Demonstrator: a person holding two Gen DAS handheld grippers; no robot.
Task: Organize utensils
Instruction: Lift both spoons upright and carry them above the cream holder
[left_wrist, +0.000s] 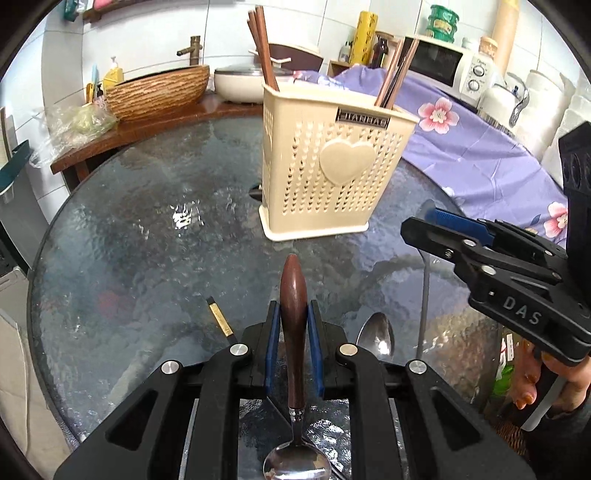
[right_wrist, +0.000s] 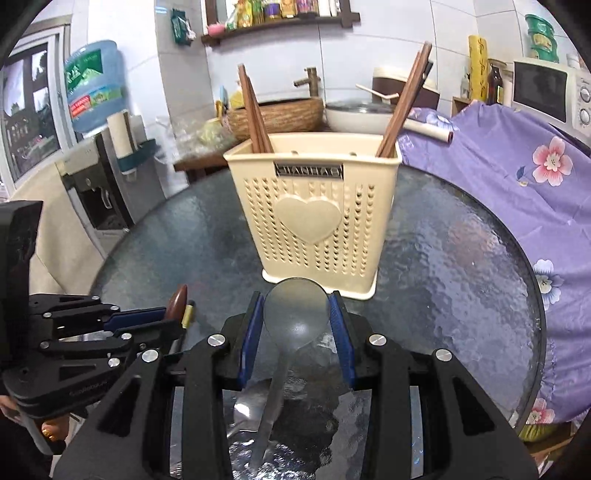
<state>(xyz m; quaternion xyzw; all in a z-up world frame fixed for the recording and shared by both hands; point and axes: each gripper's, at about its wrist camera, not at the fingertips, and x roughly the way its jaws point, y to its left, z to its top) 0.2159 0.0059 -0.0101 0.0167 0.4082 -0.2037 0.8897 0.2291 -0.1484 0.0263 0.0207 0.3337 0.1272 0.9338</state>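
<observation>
A cream perforated utensil holder (left_wrist: 325, 162) with a heart stands on the round glass table (left_wrist: 147, 236) and holds chopsticks (left_wrist: 262, 55) at both ends. It also shows in the right wrist view (right_wrist: 314, 214). My left gripper (left_wrist: 294, 317) is shut on the brown wooden handle of a metal spoon (left_wrist: 293, 332), bowl end toward the camera. My right gripper (right_wrist: 297, 310) is shut on a translucent grey plastic spoon (right_wrist: 295, 314), held by its bowl just in front of the holder. The right gripper (left_wrist: 428, 218) shows in the left wrist view, the left gripper (right_wrist: 173, 314) in the right wrist view.
A second metal spoon (left_wrist: 376, 334) and a black-and-gold chopstick (left_wrist: 219, 317) lie on the glass near the left gripper. A purple floral cloth (right_wrist: 517, 177) borders the table on the right. A wicker basin (left_wrist: 155, 92), a pot (left_wrist: 243, 79) and a microwave (left_wrist: 443, 62) stand behind.
</observation>
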